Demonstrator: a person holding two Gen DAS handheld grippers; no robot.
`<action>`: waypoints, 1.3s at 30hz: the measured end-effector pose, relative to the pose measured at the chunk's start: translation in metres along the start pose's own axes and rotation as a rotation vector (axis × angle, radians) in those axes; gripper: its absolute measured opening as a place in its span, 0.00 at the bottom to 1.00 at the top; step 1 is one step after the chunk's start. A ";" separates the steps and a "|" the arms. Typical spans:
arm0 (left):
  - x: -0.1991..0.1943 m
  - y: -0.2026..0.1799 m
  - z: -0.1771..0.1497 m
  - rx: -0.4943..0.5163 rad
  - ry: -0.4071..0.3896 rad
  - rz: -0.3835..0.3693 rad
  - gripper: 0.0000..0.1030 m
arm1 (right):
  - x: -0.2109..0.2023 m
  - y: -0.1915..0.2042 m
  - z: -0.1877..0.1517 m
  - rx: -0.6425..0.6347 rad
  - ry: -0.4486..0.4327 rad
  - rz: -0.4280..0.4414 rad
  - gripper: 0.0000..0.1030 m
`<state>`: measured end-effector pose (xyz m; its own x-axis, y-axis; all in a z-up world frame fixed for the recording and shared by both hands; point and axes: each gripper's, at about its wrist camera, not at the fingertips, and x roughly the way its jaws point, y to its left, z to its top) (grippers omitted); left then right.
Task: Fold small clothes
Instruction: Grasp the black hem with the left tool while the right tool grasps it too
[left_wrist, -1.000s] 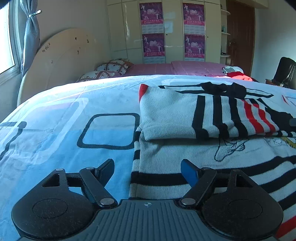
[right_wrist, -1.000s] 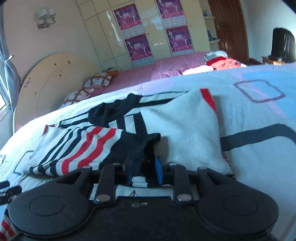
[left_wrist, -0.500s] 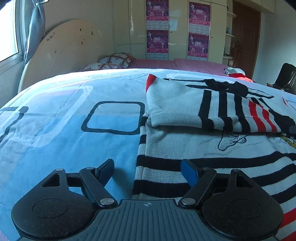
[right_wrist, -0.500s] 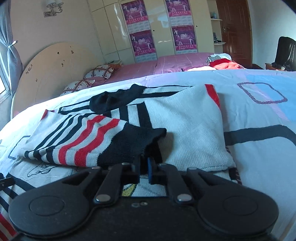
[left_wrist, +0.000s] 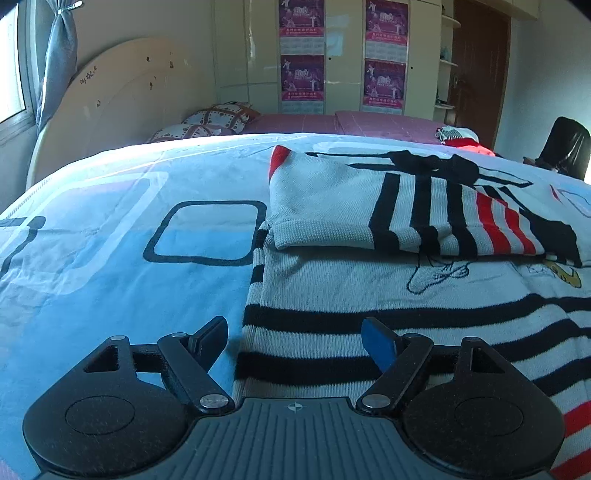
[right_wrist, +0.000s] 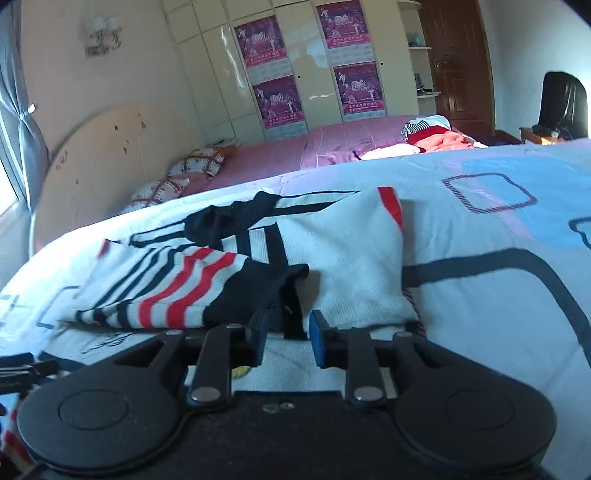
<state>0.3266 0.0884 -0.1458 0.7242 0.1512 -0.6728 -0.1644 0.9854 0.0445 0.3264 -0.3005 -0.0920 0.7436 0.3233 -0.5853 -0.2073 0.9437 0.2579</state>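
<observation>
A white knit sweater (left_wrist: 369, 288) with black and red stripes lies flat on the bed, both sleeves folded across its chest. My left gripper (left_wrist: 293, 328) hovers low over the sweater's left hem edge. Its jaws are wide and still opening, and the pads press on nothing. In the right wrist view the red-striped sleeve (right_wrist: 177, 288) ends in a dark cuff (right_wrist: 266, 284) just ahead of my right gripper (right_wrist: 287, 325). Its jaws are opening; a dark strip of cuff shows in the gap, free of both pads.
The light blue bed cover (left_wrist: 110, 258) with square outlines spreads to both sides of the sweater. Beyond it are a round headboard (left_wrist: 122, 99), patterned pillows (left_wrist: 221, 114), a pile of clothes (right_wrist: 436, 138) on the pink sheet, and a dark chair (right_wrist: 561, 103) at the right.
My right gripper was shut on the dark cuff, then let it go and drew back a little; the cuff now rests on the sweater. The left jaws have spread slightly wider.
</observation>
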 end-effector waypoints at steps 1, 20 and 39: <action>-0.006 0.000 -0.004 0.007 0.001 0.006 0.91 | -0.011 -0.003 -0.005 0.006 0.006 0.008 0.26; -0.113 0.079 -0.107 -0.191 0.182 -0.400 0.68 | -0.174 -0.046 -0.158 0.456 0.132 0.095 0.59; -0.072 0.104 -0.134 -0.524 0.277 -0.696 0.17 | -0.148 -0.040 -0.168 0.565 0.172 0.216 0.23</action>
<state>0.1672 0.1697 -0.1916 0.5984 -0.5544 -0.5784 -0.0831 0.6751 -0.7330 0.1177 -0.3747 -0.1448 0.5996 0.5535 -0.5780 0.0614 0.6883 0.7229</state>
